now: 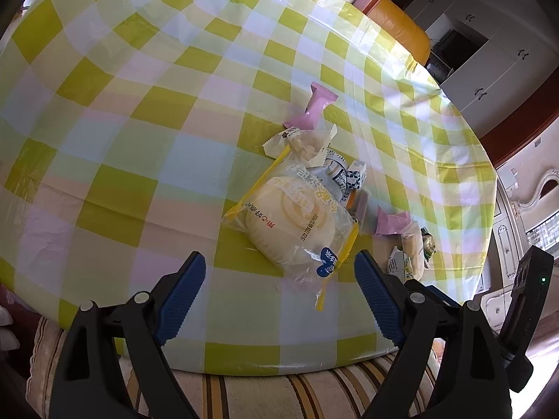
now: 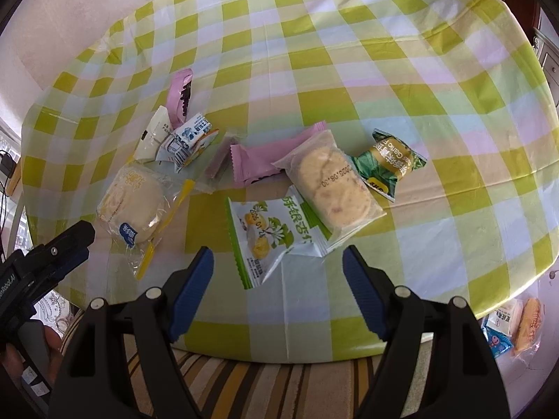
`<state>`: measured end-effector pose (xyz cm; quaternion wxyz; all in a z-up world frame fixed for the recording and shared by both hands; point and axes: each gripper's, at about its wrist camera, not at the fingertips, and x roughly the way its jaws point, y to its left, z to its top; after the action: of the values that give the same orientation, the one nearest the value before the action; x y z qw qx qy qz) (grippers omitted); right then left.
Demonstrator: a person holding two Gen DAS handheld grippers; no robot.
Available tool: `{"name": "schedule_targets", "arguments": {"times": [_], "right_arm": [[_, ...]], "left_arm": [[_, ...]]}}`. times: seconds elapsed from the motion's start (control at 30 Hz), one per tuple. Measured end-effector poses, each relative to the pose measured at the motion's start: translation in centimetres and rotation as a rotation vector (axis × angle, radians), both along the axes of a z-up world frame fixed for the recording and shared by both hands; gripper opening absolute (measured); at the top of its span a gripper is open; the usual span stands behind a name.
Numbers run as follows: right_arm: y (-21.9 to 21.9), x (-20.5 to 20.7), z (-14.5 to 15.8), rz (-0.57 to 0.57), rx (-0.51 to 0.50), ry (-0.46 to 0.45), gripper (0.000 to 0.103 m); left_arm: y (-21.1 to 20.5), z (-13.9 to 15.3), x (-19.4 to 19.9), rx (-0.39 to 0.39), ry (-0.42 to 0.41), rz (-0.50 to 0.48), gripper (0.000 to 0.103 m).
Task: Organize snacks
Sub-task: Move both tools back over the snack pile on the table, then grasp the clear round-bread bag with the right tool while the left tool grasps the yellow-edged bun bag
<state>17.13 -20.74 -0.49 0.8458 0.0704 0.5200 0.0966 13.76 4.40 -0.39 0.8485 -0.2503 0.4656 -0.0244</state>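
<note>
Roughly ten wrapped snacks lie scattered on the checked tablecloth (image 2: 349, 70), and we judge the sorting barely begun: nothing looks grouped or stacked yet. In the right wrist view our right gripper (image 2: 278, 262) stands wide and empty at the bottom of the frame, hovering just short of the green-and-white packet (image 2: 269, 237), whose lower corner sits between the blue pads without touching them. Above it lie the clear-wrapped round cake (image 2: 335, 188), the dark green packet (image 2: 387, 164) to its right, and a pink packet (image 2: 265, 160) to its left. In the left wrist view our left gripper (image 1: 279, 269) is also wide and holds nothing; the round bun in its clear bag (image 1: 293, 223) lies just above the pads, slightly right of centre. Further snacks cluster above the bun, in the upper middle. We see no container or marked spot, so every piece seems left to handle.
</note>
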Motion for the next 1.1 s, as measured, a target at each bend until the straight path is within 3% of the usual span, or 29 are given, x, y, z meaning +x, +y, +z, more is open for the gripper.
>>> {"name": "schedule_targets", "arguments": {"times": [0.13,0.37,0.43,0.77,1.0,1.1], "right_arm": [[-2.2,0.9,0.4,-0.105,0.016,-0.018,0.076],[-1.6,3.1,0.5,-0.046,-0.135,-0.069,0.075],[-1.2,3.7,0.2,-0.023,-0.163,-0.068,0.067],[-0.5,5.2,-0.8,0.015,-0.161,-0.044,0.056],[-0.5,6.3,-1.7,0.011,-0.152,-0.012,0.056],[-0.5,6.4,-2.1,0.010,-0.158,-0.011,0.047]], "left_arm": [[0.0,0.1,0.0,0.004,-0.008,0.002,0.084],[0.1,-0.1,0.1,-0.003,-0.004,0.003,0.084],[0.1,-0.1,0.0,-0.003,-0.005,0.001,0.084],[0.1,-0.2,0.0,-0.006,-0.003,0.002,0.084],[0.2,-0.4,0.0,-0.009,0.003,0.008,0.084],[0.2,-0.6,0.1,-0.019,0.011,0.012,0.089]]}}
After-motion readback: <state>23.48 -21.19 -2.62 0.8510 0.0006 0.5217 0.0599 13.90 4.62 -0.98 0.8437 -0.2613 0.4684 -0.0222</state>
